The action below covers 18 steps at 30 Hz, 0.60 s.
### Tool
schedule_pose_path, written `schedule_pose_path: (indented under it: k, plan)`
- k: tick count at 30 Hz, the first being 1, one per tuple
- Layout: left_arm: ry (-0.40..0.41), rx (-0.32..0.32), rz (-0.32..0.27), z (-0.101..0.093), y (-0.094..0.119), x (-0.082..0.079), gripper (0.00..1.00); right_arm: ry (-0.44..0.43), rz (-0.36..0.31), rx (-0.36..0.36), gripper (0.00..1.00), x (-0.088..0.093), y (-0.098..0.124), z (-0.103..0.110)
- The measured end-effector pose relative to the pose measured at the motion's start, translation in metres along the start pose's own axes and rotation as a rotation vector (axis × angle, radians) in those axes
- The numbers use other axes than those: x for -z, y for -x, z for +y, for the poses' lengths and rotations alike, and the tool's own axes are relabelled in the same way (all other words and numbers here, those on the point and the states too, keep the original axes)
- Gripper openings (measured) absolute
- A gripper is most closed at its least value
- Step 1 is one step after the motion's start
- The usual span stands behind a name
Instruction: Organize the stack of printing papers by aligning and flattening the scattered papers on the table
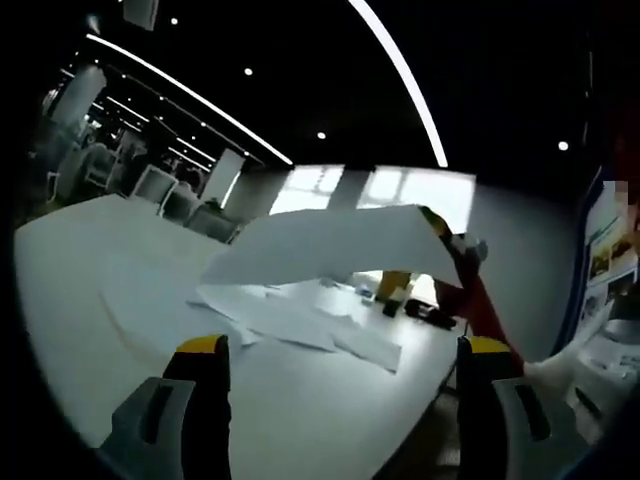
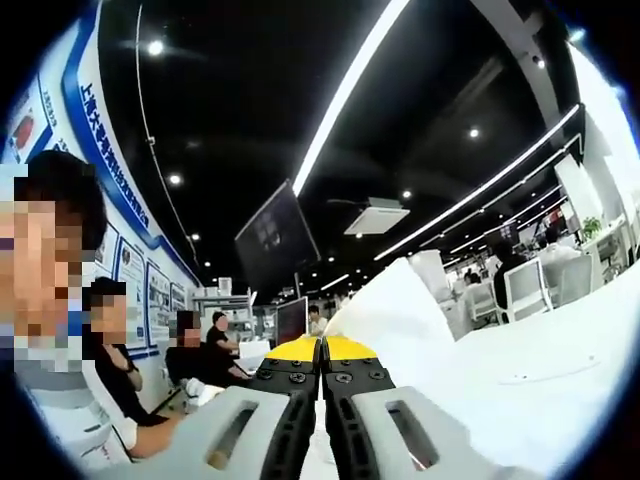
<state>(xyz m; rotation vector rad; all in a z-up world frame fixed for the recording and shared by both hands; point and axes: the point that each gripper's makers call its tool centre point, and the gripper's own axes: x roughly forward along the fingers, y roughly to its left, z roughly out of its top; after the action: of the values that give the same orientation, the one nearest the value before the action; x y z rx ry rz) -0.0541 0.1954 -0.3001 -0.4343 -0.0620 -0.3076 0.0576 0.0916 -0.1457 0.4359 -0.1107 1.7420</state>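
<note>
Left gripper view looks out over a big white surface (image 1: pixel 80 290). The left gripper (image 1: pixel 340 365) has its jaws spread far apart, with nothing between them. It seems to be waiting for its turn, low over the near edge of the surface.

Just past the left jaw tip, a little to the right, lie the scattered papers (image 1: pixel 300 320). They are flat on the surface but they point different ways and overlap each other, so they are not a neat stack yet.

Above them, up and ahead between the jaws, one sheet of paper (image 1: pixel 330 245) hangs in the air. It bends a bit in the middle. Its far right corner is pinched by the right gripper (image 1: pixel 445 232), which comes in from the right. I think the sheet is held up like this so it can be carried over and laid on top of the others.

Right gripper view shows the same grasp from close up. The right gripper's (image 2: pixel 322 350) jaws are pressed tight together. The white sheet (image 2: pixel 400 310) rises just beyond the jaw tips and to their right, so the jaws look clamped on its edge. To the left of the jaws, some people (image 2: pixel 205 350) sit farther back.

The job looks only partly done.
</note>
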Motion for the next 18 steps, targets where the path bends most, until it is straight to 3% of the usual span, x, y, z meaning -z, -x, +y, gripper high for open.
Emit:
schedule_pose_path:
  k: [18]
  plan:
    - [0.065, 0.027, -0.017, -0.003, -0.012, 0.002, 0.96, 0.020, -0.022, -0.056, 0.00, -0.006, 0.003, 0.011]
